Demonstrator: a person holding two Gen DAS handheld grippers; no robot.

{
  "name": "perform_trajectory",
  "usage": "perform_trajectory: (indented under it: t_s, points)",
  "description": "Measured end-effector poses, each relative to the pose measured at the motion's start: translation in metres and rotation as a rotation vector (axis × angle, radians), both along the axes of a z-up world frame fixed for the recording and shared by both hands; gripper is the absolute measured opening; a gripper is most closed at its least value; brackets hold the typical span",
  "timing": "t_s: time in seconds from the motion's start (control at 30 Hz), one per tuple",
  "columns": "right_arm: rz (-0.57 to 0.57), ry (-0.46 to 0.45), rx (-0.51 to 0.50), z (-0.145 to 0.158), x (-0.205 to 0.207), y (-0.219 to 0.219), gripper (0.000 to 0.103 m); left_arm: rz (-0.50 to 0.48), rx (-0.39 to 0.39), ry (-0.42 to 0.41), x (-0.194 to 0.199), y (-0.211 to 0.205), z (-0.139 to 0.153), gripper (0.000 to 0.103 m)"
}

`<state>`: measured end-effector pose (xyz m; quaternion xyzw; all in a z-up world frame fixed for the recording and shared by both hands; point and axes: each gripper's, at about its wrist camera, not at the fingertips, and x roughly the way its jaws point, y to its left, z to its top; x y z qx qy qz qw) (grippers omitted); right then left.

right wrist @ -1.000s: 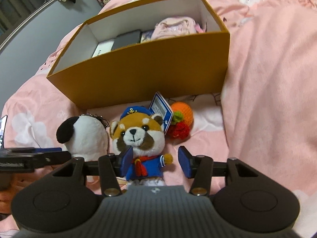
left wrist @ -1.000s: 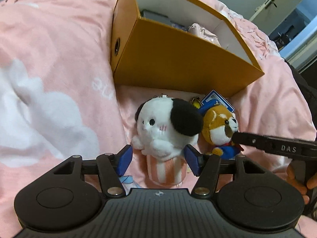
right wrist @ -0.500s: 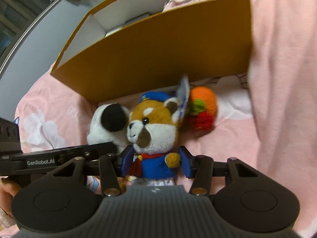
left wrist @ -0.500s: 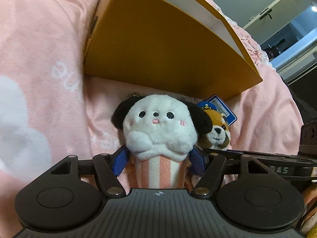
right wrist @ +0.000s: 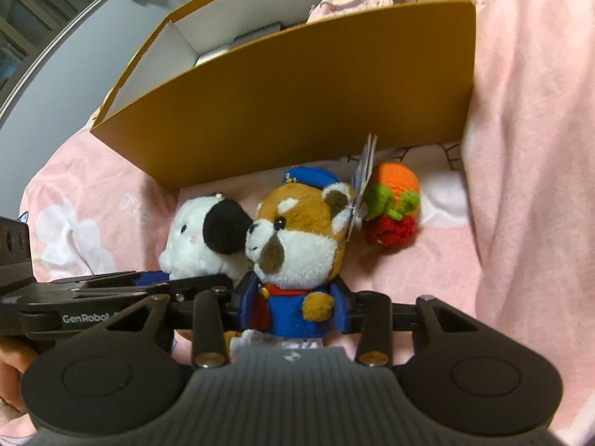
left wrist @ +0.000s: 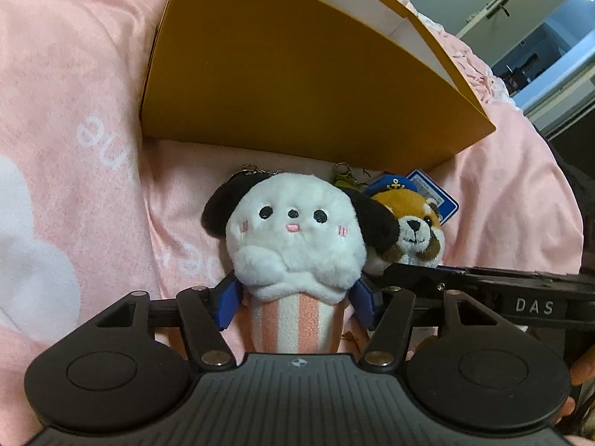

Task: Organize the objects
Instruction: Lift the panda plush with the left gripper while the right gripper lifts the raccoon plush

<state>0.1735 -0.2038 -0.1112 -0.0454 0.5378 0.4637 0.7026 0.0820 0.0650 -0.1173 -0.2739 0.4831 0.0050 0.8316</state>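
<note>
I take the open mustard-yellow cardboard box point(left wrist: 297, 74) on the pink fleece blanket point(left wrist: 74, 148) of the bed as my landmark. Just in front of its long wall I have the left claw point(left wrist: 293, 303) astride the white plush dog with black ears and a pink-striped cup body point(left wrist: 295, 245); its jaws have just been closing and the blue pads point(left wrist: 226, 303) sit against the striped cup, though the plush hides the contact, so I cannot say whether they press. To the dog's right and touching it, also before the box wall, the right claw point(right wrist: 293, 306) has been closing on the brown-and-white plush animal in a blue sailor suit and cap point(right wrist: 297, 238), and its pads squeeze the blue torso between them. A paper tag point(right wrist: 362, 171) stands edge-on at that toy's ear, its print unreadable. Farther right along the wall lies an orange, green and red crocheted ball point(right wrist: 392, 204), untouched. Inside the box I make out only a pale pink bundle point(right wrist: 349, 3) and a grey flat item point(right wrist: 238, 44), mostly cut off by the near wall.
</note>
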Motion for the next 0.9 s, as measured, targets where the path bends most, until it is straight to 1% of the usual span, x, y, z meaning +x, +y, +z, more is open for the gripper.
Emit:
perform_trajectory:
  t_s: [0.1, 0.2, 0.33, 0.5, 0.6, 0.7, 0.8, 0.9]
  points:
    - [-0.001, -0.001, -0.003, -0.003, 0.001, 0.003, 0.042, 0.012, -0.021, 0.001, 0.001, 0.002, -0.003, 0.07]
    - [0.0, 0.004, -0.001, -0.002, 0.001, 0.004, 0.039, 0.013, -0.015, -0.006, -0.001, 0.001, 0.0, 0.068]
    - [-0.004, 0.007, 0.011, 0.009, -0.001, 0.002, 0.037, 0.012, -0.003, -0.026, -0.01, -0.001, 0.015, 0.066]
    - [-0.023, -0.023, 0.066, 0.04, -0.001, -0.006, 0.037, 0.006, 0.032, -0.068, -0.023, -0.003, 0.043, 0.065]
    - [-0.038, -0.02, 0.117, 0.061, 0.005, -0.012, 0.037, 0.009, 0.054, -0.105, -0.029, -0.002, 0.063, 0.065]
    - [-0.039, -0.007, 0.183, 0.083, 0.013, -0.025, 0.037, 0.011, 0.051, -0.156, -0.03, -0.001, 0.086, 0.065]
    - [-0.027, -0.039, 0.24, 0.109, 0.015, -0.024, 0.037, 0.021, 0.037, -0.21, -0.03, 0.003, 0.112, 0.065]
    - [-0.008, -0.076, 0.295, 0.134, 0.022, -0.019, 0.037, 0.025, 0.02, -0.266, -0.018, 0.006, 0.137, 0.065]
